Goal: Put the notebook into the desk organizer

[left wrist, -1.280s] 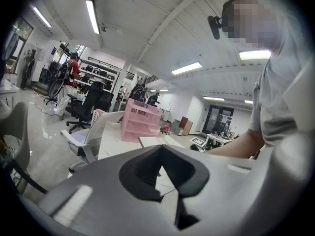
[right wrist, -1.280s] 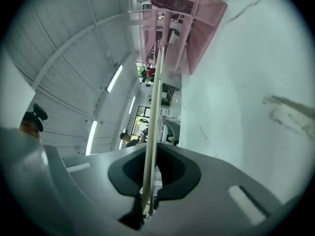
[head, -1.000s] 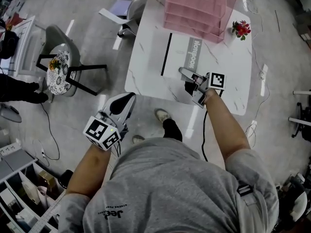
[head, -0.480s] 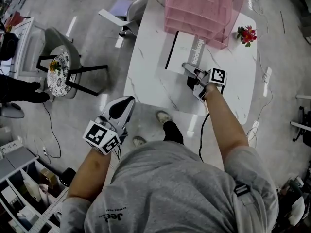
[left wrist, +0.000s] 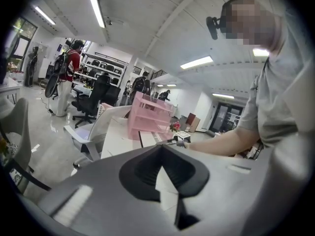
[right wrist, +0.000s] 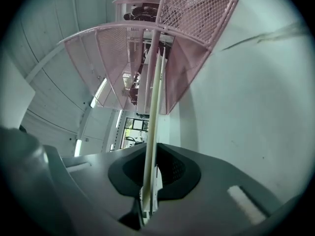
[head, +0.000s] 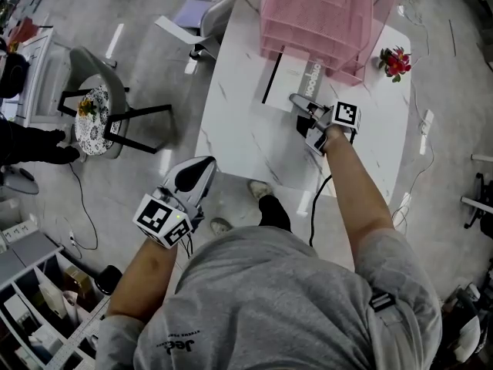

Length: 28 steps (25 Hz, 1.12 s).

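Two jaws of the right gripper [right wrist: 149, 200] pinch the thin edge of the notebook [right wrist: 153, 107], so it can be slid flat along the counter [head: 239, 141] into the pink desk organizer [head: 312, 14]. Its far end is already under the bottom tray, I think. Only the right gripper view shows that edge-on pinch. The head view shows the left gripper [head: 196, 172] low, away from the counter, jaws together, holding nothing.
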### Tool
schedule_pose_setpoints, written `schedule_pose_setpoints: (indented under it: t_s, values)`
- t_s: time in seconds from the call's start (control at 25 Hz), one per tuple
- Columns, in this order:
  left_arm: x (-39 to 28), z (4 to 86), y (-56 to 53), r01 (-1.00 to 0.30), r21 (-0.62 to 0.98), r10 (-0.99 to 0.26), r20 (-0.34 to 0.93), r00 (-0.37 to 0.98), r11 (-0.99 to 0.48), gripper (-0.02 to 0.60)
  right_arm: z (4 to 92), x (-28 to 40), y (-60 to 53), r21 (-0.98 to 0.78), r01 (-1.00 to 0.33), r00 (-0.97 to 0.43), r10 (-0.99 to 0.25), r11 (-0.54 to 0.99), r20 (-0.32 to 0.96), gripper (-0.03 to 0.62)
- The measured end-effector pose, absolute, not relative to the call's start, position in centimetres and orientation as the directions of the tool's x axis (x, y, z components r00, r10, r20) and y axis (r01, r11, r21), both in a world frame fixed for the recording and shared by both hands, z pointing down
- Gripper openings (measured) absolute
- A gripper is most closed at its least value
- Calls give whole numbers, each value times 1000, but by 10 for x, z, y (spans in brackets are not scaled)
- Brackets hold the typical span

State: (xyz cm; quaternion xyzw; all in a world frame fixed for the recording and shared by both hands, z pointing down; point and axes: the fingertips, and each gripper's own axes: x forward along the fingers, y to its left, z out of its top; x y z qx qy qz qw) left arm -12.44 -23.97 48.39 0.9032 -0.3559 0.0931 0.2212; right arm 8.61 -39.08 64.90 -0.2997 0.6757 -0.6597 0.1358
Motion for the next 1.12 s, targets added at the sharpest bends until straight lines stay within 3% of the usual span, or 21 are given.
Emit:
schedule_pose_setpoints:
  t_s: [0.36, 0.64, 0.76, 0.88, 1.12]
  values:
    - [-123, 495, -252, -696, 352, -603, 346, 718, -626, 54, 663, 92, -440, -971, -236, -783, -581, -50, 220, 12]
    - [-115, 505, -263, -691, 367, -592, 357, 722, -622, 54, 640, 97, -473, -940, -321, -748, -640, 117, 176, 20]
    - [-112, 506, -268, -687, 374, -586, 359, 727, -623, 54, 628, 89, -476, -908, -355, -773, -617, 223, 150, 171]
    - [-109, 506, -273, -683, 373, -581, 359, 730, -628, 54, 625, 79, -471, -831, -441, -805, -559, 339, 199, 256]
    - [-101, 510, -276, -676, 374, -568, 368, 736, -635, 54, 636, 74, -466, -634, -605, -784, -501, 482, 366, 293]
